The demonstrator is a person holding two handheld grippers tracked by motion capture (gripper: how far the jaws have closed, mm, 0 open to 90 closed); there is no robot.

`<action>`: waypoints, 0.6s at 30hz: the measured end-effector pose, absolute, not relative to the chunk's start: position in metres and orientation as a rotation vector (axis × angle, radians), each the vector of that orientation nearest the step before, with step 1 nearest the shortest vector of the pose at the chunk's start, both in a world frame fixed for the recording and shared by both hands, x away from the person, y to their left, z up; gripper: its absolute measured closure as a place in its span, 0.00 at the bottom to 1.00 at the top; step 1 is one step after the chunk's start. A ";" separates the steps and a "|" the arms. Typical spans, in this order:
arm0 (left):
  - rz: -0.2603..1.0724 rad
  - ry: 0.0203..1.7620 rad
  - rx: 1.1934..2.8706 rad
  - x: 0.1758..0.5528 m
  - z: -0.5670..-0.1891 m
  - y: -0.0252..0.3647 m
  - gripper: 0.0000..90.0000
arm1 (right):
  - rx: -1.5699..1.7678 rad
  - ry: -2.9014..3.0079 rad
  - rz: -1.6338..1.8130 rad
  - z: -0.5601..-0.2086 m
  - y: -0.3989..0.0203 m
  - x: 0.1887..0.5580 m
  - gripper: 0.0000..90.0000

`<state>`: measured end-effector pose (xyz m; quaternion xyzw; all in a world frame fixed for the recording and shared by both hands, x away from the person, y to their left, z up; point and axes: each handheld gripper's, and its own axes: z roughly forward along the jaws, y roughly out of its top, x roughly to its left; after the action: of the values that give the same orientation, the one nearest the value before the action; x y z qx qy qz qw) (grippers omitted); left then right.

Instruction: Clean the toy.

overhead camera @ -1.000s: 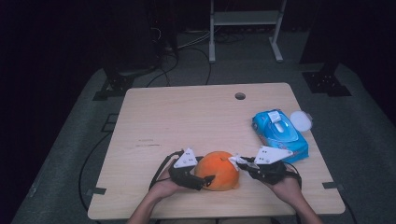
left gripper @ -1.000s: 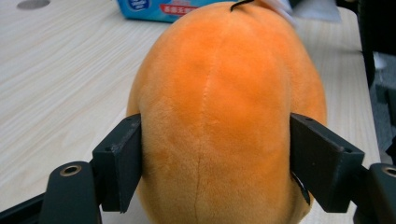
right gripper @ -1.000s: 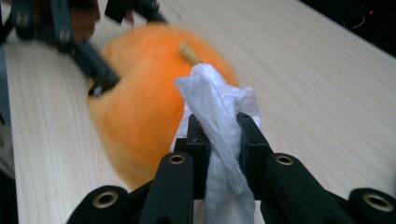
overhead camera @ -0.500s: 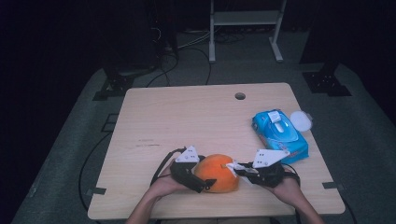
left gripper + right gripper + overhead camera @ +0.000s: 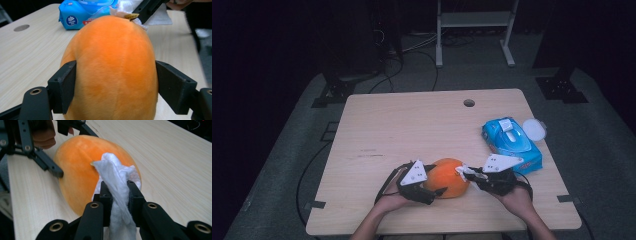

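Note:
An orange fuzzy ball-like thing (image 5: 451, 176) lies near the table's front edge. My left gripper (image 5: 438, 179) grips it from the left. In the left gripper view the orange thing (image 5: 112, 67) sits between the pads (image 5: 63, 86), which press both its sides; the jaws have just been closing on it. My right gripper (image 5: 469, 176) is shut on a white wipe (image 5: 463, 171) that touches the orange thing's right end. In the right gripper view the wipe (image 5: 112, 172) is pinched between the jaws of my right gripper (image 5: 119, 188) and lies against the orange surface (image 5: 77, 175).
A blue pack of wipes (image 5: 512, 142) lies at the table's right side, with a white round lid (image 5: 533, 129) just behind it. A cable hole (image 5: 469, 103) is at the back of the wooden table (image 5: 412, 130). Dark floor and a metal frame lie beyond.
My left gripper has shifted slightly at the orange thing's left side. My right gripper has stayed in place with the wipe against its right end.

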<state>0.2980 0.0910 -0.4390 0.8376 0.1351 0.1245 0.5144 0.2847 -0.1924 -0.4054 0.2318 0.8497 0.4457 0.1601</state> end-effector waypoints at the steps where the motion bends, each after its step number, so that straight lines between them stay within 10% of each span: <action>1: 0.292 0.331 2.009 0.298 -0.439 0.092 0.25 | 0.663 2.432 1.272 -0.405 -0.194 0.285 0.86; 10: 0.387 0.171 2.072 0.286 -0.439 0.084 0.32 | 0.589 2.429 1.365 -0.390 -0.180 0.278 0.86; 18: 0.165 0.387 1.953 0.305 -0.438 0.096 0.20 | 0.685 2.461 1.321 -0.406 -0.198 0.285 0.86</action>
<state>0.3047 0.0959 -0.4385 0.8220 0.1631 0.0692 0.5413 0.2848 -0.1976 -0.4056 0.2360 0.8482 0.4553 0.1324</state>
